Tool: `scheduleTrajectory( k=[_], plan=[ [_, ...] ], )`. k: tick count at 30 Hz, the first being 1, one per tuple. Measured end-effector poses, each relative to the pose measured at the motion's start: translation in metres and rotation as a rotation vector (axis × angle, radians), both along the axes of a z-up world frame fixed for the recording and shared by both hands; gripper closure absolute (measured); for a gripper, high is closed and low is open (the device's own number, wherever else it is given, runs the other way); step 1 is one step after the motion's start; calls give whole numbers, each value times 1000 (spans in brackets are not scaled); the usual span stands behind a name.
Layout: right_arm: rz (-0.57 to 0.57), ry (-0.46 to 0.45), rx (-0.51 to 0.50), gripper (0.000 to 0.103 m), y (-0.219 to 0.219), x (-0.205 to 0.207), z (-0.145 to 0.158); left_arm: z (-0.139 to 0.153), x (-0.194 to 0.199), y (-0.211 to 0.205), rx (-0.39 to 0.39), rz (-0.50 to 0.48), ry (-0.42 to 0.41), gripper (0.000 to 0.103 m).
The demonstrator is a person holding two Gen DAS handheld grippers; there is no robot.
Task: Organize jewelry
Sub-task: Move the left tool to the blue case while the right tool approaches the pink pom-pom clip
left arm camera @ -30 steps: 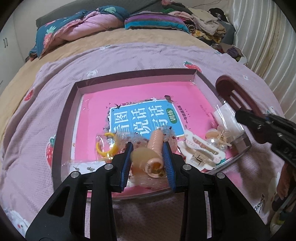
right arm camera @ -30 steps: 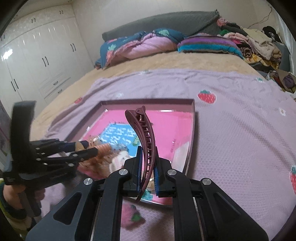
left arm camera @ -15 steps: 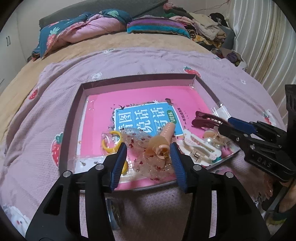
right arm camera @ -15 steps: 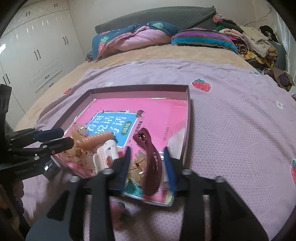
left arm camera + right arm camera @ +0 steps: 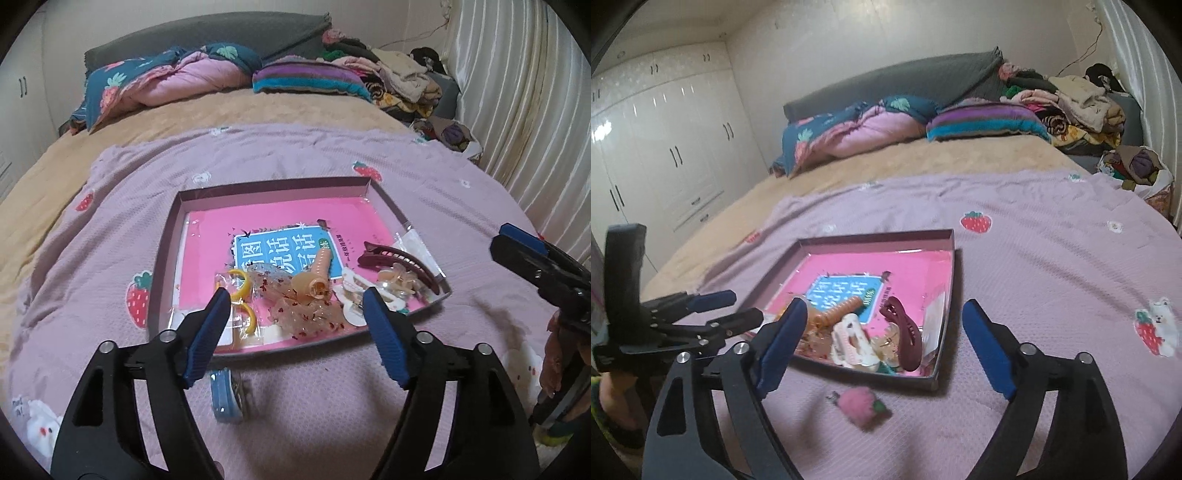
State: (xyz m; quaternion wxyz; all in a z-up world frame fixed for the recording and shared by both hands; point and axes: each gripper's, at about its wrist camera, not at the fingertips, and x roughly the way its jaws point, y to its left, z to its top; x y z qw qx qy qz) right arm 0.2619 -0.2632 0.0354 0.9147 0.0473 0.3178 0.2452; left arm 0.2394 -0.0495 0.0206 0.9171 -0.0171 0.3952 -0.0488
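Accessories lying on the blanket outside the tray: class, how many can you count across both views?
2. A blue clip lies just before the tray's near edge, towards the left; a pink fluffy strawberry charm lies before that edge, towards the right. Others may be hidden.

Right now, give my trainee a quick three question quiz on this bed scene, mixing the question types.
1. True or false: the dark red hair clip lies inside the tray.
2. Which item lies on the blanket outside the tray, nearest the right gripper? A) white hair clip B) pink fuzzy strawberry charm C) yellow ring
3. Fill in: the left gripper holds ____.

Key:
1. True.
2. B, the pink fuzzy strawberry charm; the white hair clip is in the tray.
3. Nothing; its jaws are opening, empty.
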Motion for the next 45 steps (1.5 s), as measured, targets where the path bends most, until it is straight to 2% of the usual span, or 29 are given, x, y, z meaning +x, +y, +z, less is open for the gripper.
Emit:
scheduleTrajectory(
  k=[5, 10, 13, 15, 21, 30, 38, 41, 45],
  plan=[
    [-4, -30, 15, 16, -5, -19, 18, 7, -16, 4, 5, 3, -24, 24],
    [5, -55, -14, 15, 0, -35, 27, 10, -30, 11, -1, 12, -39, 20],
    [10, -55, -31, 15, 5, -42, 26, 9, -35, 17, -8, 21, -38, 20],
    [16, -49, -47, 15, 9, -45, 23, 7, -38, 22, -10, 28, -35, 15],
    [28, -27, -69, 15, 16, -51, 14, -2, -48, 34, -11, 45, -18, 15],
    [49, 25, -108, 15, 29, -52, -11, -27, -57, 52, -15, 74, 37, 15],
    [67, 122, -186, 15, 44, -37, -59, -63, -64, 60, -5, 87, 115, 15],
    [93, 144, -204, 16, 51, -31, -72, -72, -62, 61, -17, 92, 137, 15],
    [124, 166, -227, 25, 60, -23, -86, -78, -57, 58, -36, 95, 145, 15]
  ],
)
